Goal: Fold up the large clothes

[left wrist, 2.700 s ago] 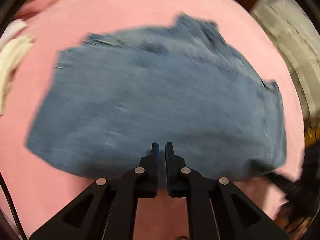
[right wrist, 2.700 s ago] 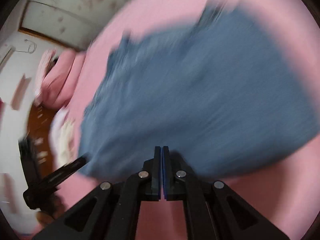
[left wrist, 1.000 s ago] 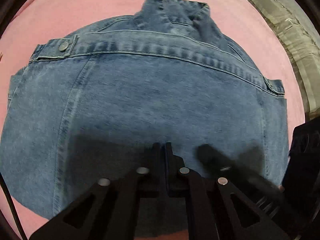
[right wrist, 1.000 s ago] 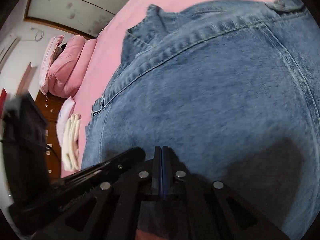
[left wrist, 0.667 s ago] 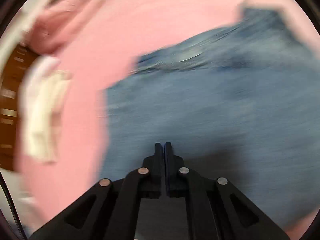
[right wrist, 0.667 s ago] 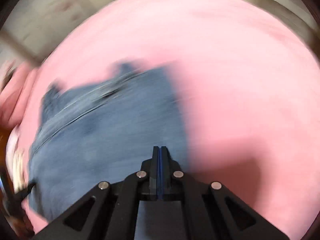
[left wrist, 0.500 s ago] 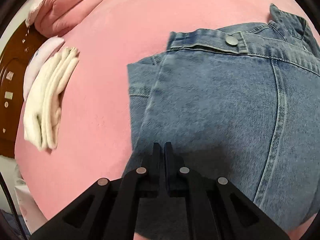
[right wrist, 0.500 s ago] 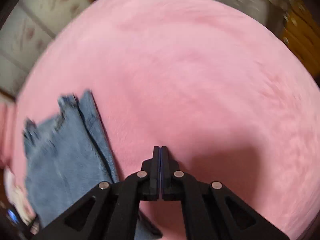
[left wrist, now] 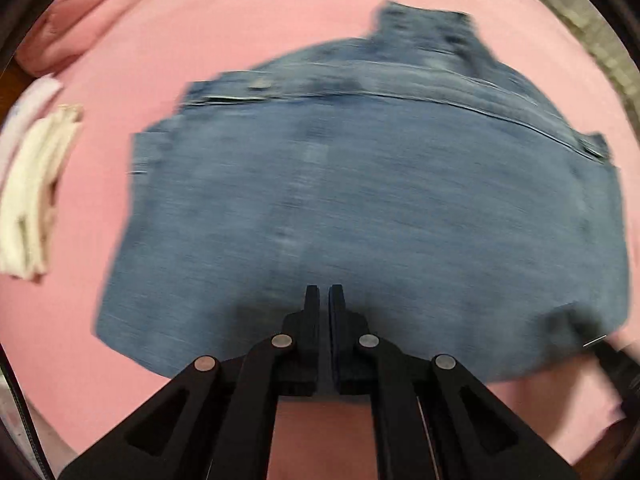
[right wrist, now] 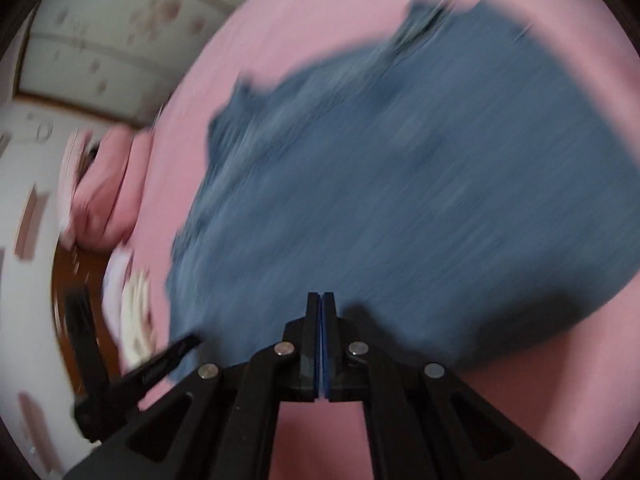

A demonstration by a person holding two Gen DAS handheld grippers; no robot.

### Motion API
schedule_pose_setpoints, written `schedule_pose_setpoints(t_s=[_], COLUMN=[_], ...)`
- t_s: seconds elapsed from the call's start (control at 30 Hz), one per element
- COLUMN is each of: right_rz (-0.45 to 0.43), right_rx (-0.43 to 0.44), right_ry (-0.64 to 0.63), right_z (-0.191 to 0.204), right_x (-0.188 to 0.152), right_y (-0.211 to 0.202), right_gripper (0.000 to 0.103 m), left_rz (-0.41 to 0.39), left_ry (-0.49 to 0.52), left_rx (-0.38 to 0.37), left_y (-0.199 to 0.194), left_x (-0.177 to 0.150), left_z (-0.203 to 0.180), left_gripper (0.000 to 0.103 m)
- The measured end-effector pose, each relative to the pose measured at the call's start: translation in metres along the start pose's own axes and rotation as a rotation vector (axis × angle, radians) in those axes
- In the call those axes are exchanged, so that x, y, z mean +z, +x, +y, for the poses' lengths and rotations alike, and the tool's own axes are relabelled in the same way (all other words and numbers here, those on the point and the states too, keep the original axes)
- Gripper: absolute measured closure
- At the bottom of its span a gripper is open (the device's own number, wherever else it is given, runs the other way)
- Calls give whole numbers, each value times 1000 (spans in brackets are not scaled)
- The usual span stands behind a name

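A folded blue denim garment [left wrist: 360,200] lies flat on the pink bed cover [left wrist: 200,20], its collar end at the far side. My left gripper [left wrist: 324,294] hangs shut above the garment's near edge, nothing between its fingers. In the right wrist view the same denim garment [right wrist: 400,200] fills the blurred picture, and my right gripper [right wrist: 321,300] is shut and empty over its near edge. The left gripper [right wrist: 168,356] shows as a dark shape at the lower left there. The other gripper's tip [left wrist: 616,360] shows at the far right of the left wrist view.
A folded white cloth [left wrist: 32,196] lies at the left on the bed cover, beside pink pillows [left wrist: 80,20]. In the right wrist view there is a wall with floral panels [right wrist: 120,28] and dark wooden furniture [right wrist: 72,288] at the left.
Both views swung back onto the garment's near edge after sweeping out to its sides, and both grippers rose. Both stayed shut. The garment has not visibly shifted.
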State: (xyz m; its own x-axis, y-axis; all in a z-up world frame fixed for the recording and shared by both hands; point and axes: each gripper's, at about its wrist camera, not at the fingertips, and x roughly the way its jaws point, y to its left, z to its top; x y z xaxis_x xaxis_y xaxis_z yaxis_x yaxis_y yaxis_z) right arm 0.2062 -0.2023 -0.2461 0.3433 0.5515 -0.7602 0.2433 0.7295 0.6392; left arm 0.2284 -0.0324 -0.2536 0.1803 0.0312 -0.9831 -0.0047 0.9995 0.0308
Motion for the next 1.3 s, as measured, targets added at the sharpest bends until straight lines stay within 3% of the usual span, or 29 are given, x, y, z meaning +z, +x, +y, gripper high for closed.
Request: schedule_pose_setpoints(t_s=[0.1, 0.23, 0.37, 0.47, 0.53, 0.57, 0.63, 0.7, 0.77, 0.97, 1.17, 1.23, 1.3], right_rz=[80, 127, 113, 39, -22, -56, -68, -40, -13, -26, -53, -121, -186], right_rx=[81, 69, 7, -138, -382, -400, -346, -373, -420, -455, -436, -482, -467], right_ry=[11, -5, -52, -85, -80, -68, -38, -100, -161, -106, -87, -77, -116], right_z=[13, 8, -26, -71, -101, -119, -130, -125, -117, -117, -122, -109, -86], right_x=[-21, -19, 7, 28, 44, 50, 55, 54, 53, 59, 62, 67, 74], right_y=[25, 37, 10, -33, -60, -79, -93, -91, -80, -58, -65, -74, -79], right_gripper=[103, 103, 103, 103, 103, 103, 103, 103, 103, 103, 103, 103, 103], left_rz=[52, 68, 46, 46, 77, 88, 103, 104, 121, 183, 116, 79, 52], left_ry=[-1, -18, -31, -75, -143, -166, -214, -269, -277, -249, -280, -295, -328], left_rx=[-61, -67, -48, 88, 157, 167, 142, 91, 93, 135, 44, 4, -23], left_y=[8, 15, 15, 12, 20, 24, 32, 35, 41, 53, 61, 60, 61], left_x=[-5, -8, -12, -15, -19, -21, -26, -25, -26, -9, -14, -21, -26], left_z=[-16, -14, 13, 48, 82, 93, 114, 124, 127, 118, 139, 147, 154], left_gripper=[100, 100, 100, 95, 91, 91, 91, 91, 92, 93, 93, 93, 93])
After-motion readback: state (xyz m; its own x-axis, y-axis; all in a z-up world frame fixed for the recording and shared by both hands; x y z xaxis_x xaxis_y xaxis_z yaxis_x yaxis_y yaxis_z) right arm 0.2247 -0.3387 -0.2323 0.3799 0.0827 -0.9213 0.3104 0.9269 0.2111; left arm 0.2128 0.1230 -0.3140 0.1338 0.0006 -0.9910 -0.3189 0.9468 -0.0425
